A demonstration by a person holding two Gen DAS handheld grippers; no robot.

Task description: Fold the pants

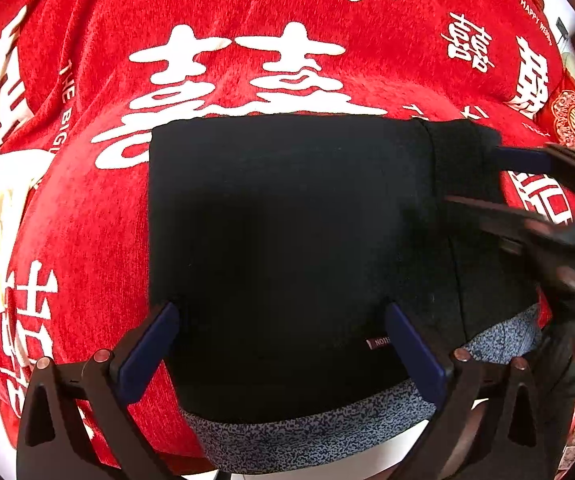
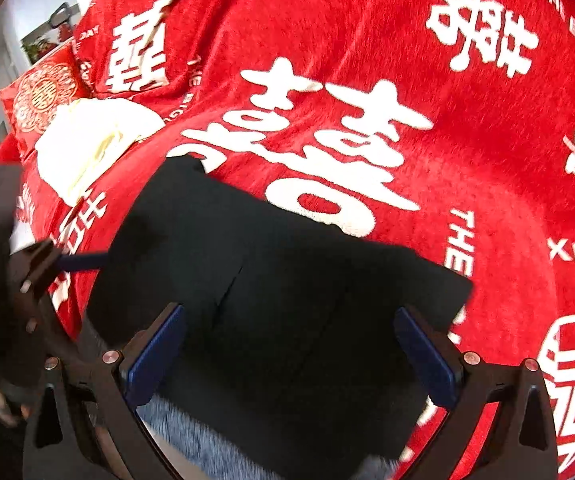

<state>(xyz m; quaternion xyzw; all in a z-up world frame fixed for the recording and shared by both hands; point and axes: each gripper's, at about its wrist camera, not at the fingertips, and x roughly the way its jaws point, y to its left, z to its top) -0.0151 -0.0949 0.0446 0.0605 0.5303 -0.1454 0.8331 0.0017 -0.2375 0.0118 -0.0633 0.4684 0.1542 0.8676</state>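
The black pants [image 1: 287, 248] sit as a squared-off folded block in the middle of the left wrist frame, flat on the red bedspread [image 1: 247, 8], with a speckled grey waistband or lining showing along the bottom edge. A small label peeks out near the lower centre. They look close to finished, by my read.

Your left hand-held gripper [image 1: 283, 344] is spread wide, blue pads either side of the lower part of the block, gripping nothing. In the right wrist frame, your right hand-held gripper [image 2: 287, 344] is also wide, the pants [image 2: 271, 280] filling the space between and beyond its fingers, and nothing is pinched there either. Whether the fingers touch the cloth, I can't tell.

Watch the risk here: at the right edge of the left frame your right hand-held gripper is blurred, with one blue finger against the narrower strip of cloth at the upper right. If a pad snags that flap, the top layer could drag and the fold would open. Nudge the block sideways and the layers may skew on the plush bedspread.

Further out, a cream folded cloth [image 2: 87, 140] lies upper left in the right frame, well apart, beside a red cushion [image 2: 43, 96].
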